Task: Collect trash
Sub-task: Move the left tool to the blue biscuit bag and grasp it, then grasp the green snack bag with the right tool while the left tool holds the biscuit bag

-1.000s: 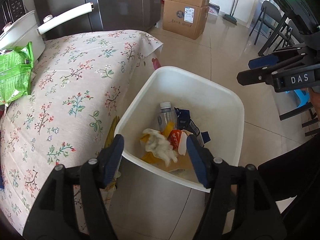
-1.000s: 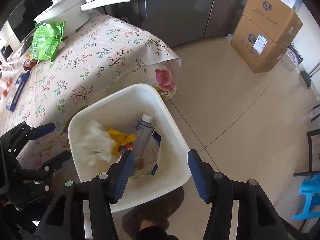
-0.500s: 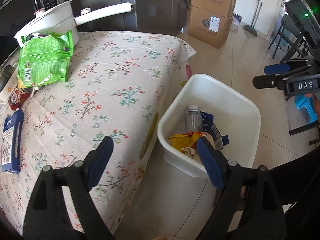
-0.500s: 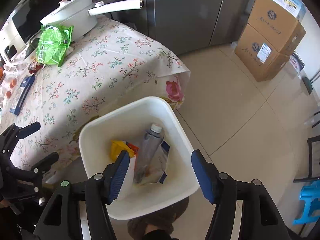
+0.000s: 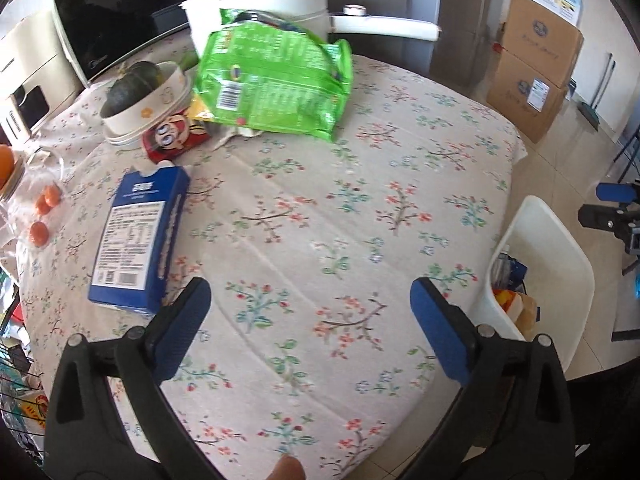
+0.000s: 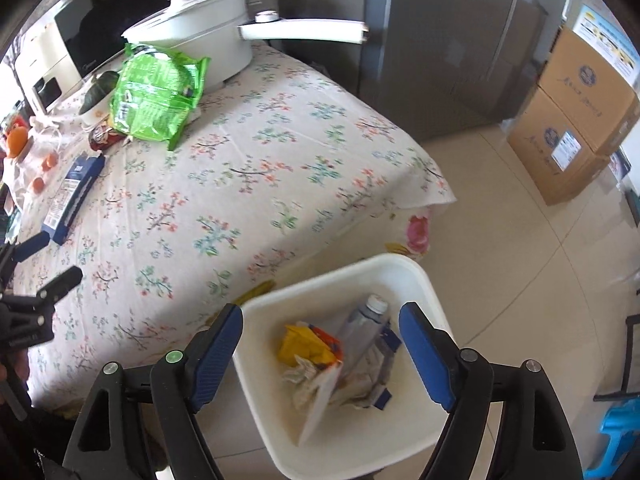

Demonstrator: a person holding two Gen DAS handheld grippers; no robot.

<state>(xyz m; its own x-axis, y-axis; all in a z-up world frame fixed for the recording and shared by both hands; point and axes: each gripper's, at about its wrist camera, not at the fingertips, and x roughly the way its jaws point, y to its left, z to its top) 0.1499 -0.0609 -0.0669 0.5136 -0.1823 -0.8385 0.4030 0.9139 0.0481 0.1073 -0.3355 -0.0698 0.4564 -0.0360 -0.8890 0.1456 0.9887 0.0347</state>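
My left gripper [image 5: 310, 306] fingers have just spread, empty; the blue carton [image 5: 138, 236] looks light, stiff: I'd pinch its long sides.

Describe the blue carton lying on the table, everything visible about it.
The blue rectangular cardboard carton lies flat on the floral tablecloth, near the table's left side in the left wrist view. Its upward face carries a white panel of fine print, with a barcode near the bottom end. The gabled top end points towards the red cartoon-face packet. It looks closed and undented. Nothing grips it; only the cloth touches it.
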